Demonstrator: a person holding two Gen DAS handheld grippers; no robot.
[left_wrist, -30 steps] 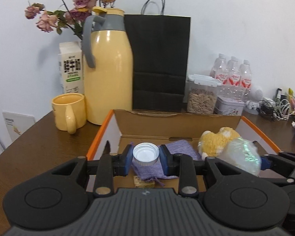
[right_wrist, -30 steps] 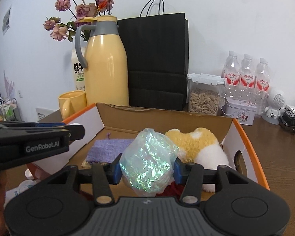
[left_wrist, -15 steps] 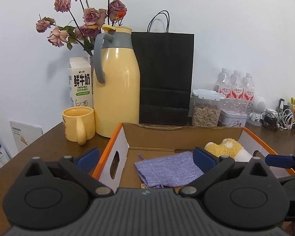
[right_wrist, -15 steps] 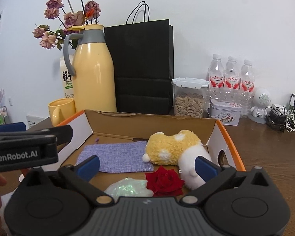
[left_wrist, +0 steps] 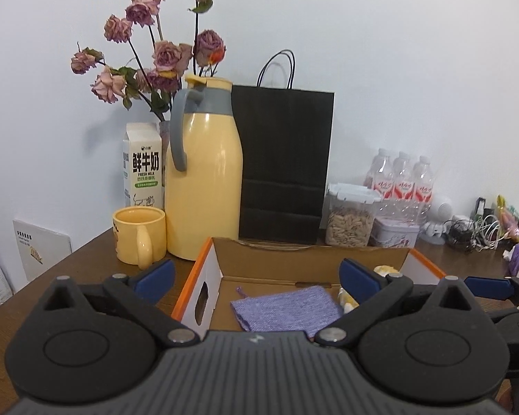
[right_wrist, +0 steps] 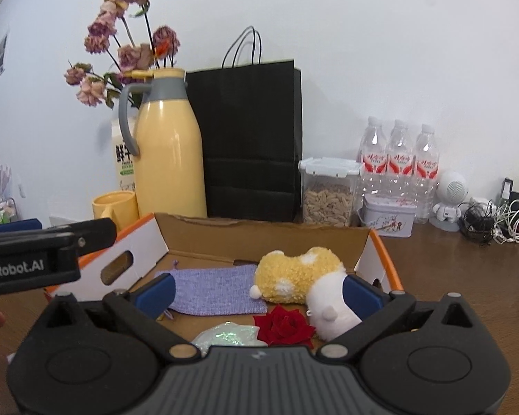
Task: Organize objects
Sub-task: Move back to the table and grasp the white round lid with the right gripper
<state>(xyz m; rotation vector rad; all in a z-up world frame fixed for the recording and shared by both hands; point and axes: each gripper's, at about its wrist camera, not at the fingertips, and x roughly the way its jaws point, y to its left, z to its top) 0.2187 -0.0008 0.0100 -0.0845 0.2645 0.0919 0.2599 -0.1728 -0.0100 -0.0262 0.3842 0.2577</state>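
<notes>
Both tools spread wide, nothing pinched: left tool (left_wrist: 256, 278) w/ purple pouch (left_wrist: 287, 307) just ahead; right tool (right_wrist: 257, 292) over box (right_wrist: 259, 233), rose (right_wrist: 283, 325) and plush (right_wrist: 299, 278) between its fingers.

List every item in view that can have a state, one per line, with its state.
left gripper: open, empty
right gripper: open, empty
cardboard box: open-topped, holding items
purple pouch: lying flat in box
plush toy: on its side in box
red rose: lying in box
iridescent bag: lying in box
yellow jug: upright, lid on
yellow mug: upright
seed container: lid on
</notes>
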